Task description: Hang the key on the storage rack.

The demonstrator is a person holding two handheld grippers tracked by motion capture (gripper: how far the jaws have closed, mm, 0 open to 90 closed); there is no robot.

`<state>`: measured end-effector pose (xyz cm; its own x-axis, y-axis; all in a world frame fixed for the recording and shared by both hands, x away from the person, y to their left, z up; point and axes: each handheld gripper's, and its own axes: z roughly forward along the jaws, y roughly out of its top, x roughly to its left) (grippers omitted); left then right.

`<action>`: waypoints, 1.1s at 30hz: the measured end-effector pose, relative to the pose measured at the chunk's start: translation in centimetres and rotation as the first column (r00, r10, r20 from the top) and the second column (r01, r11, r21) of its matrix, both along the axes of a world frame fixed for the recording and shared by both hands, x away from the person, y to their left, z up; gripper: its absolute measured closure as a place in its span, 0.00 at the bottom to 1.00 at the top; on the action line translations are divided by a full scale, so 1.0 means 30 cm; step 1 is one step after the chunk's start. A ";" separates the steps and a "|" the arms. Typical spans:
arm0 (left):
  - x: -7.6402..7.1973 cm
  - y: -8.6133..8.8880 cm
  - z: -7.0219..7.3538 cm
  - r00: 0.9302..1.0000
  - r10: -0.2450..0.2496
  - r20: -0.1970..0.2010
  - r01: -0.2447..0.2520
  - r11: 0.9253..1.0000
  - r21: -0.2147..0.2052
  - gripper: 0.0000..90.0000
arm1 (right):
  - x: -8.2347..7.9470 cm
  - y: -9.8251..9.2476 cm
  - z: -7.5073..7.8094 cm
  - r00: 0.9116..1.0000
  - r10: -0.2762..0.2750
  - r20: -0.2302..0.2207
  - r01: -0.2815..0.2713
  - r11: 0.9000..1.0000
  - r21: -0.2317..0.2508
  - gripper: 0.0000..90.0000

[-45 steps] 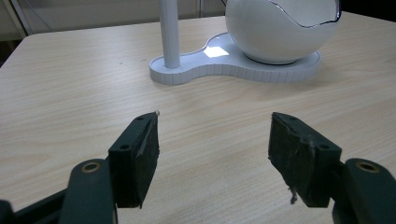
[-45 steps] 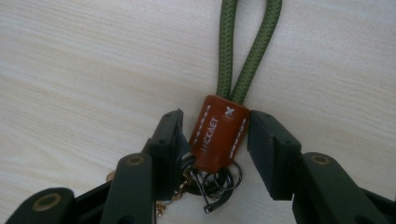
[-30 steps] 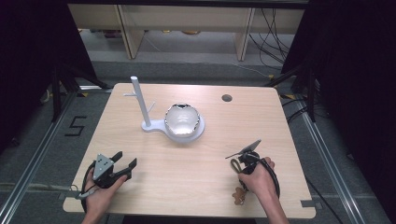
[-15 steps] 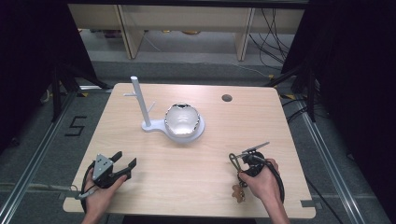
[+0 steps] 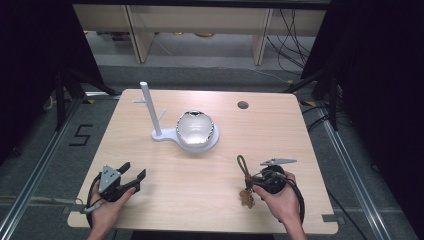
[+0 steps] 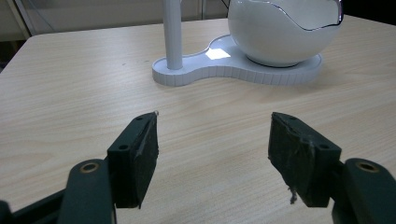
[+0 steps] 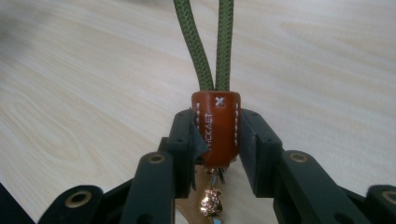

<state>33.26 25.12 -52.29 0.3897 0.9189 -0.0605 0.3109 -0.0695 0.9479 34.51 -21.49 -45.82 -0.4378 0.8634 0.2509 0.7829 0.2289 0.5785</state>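
My right gripper [image 7: 217,140] pinches the brown leather sleeve [image 7: 216,128] of the green-cord keychain [image 5: 244,166] near the tabletop's [image 5: 210,200] front edge; lift straight, slowly.

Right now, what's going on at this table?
A person holds a hand-held gripper in each hand. The right hand-held gripper is clamped on the brown leather tab of a keychain with a green cord loop, low over the near right part of the wooden table. The left hand-held gripper sits open and empty at the near left. Farther back stands a white stand with a round white bowl on its base.
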 end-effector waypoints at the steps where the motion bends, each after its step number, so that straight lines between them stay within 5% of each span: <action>1: 0.000 0.001 0.000 1.000 0.000 0.000 0.000 1.000 -0.001 0.36 | 0.000 -0.005 -0.001 0.999 0.036 0.021 -0.036 0.999 0.026 0.76; 5: 0.000 0.001 -0.001 1.000 0.000 0.001 0.000 1.000 -0.006 0.36 | -0.006 0.000 -0.004 0.997 0.026 0.079 -0.030 0.998 0.051 0.76; 7: 0.001 0.002 -0.002 1.000 0.000 0.004 0.000 1.000 -0.012 0.36 | -0.007 0.001 -0.010 0.989 0.035 0.147 -0.045 0.997 0.067 0.76; 10: 0.001 0.002 -0.002 1.000 0.001 0.004 -0.001 1.000 -0.013 0.36 | -0.018 0.012 -0.011 0.985 0.023 0.169 -0.041 0.994 0.103 0.76; 12: 0.001 0.003 -0.002 1.000 0.003 0.004 -0.003 1.000 -0.014 0.36 | -0.017 0.006 -0.010 0.974 0.040 0.224 -0.058 0.996 0.074 0.76; 16: 0.002 0.008 -0.001 1.000 0.002 0.006 -0.002 1.000 -0.017 0.36 | -0.029 0.020 -0.007 0.972 0.016 0.236 -0.048 0.990 0.131 0.76; 18: 0.000 0.008 0.005 1.000 -0.001 0.008 0.001 0.999 -0.038 0.36 | -0.023 0.016 -0.010 0.955 0.047 0.294 -0.082 0.991 0.109 0.76; 22: -0.008 0.005 0.026 1.000 -0.015 0.010 0.015 0.998 -0.053 0.36 | -0.028 0.022 -0.007 0.945 0.036 0.326 -0.085 0.987 0.136 0.76; 25: -0.012 -0.004 0.038 0.999 -0.036 0.011 0.036 0.997 -0.069 0.37 | -0.040 0.033 0.000 0.952 0.020 0.305 -0.069 0.986 0.151 0.76; 27: -0.016 -0.022 0.053 0.997 -0.070 0.014 0.071 0.994 -0.087 0.38 | -0.033 0.037 -0.005 0.935 0.042 0.353 -0.103 0.983 0.153 0.76; 28: -0.020 -0.030 0.061 0.997 -0.079 0.008 0.080 0.993 -0.086 0.38 | -0.039 0.045 -0.003 0.940 0.029 0.340 -0.090 0.982 0.167 0.76; 29: -0.022 -0.038 0.069 0.996 -0.093 0.010 0.094 0.992 -0.085 0.39 | -0.035 0.042 -0.002 0.931 0.046 0.362 -0.103 0.985 0.139 0.76; 30: -0.023 -0.046 0.075 0.994 -0.110 0.014 0.111 0.990 -0.091 0.39 | -0.041 0.054 -0.002 0.938 0.027 0.345 -0.090 0.981 0.170 0.76; 33: -0.026 -0.066 0.092 0.990 -0.139 0.017 0.140 0.985 -0.101 0.40 | -0.040 0.058 -0.002 0.931 0.030 0.365 -0.095 0.982 0.162 0.76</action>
<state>32.49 23.16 -49.52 0.5143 0.8450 -0.1466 0.2954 -0.0141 0.9553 33.31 -19.75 -45.88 -0.5778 0.7885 0.2105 0.5026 0.1406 0.8530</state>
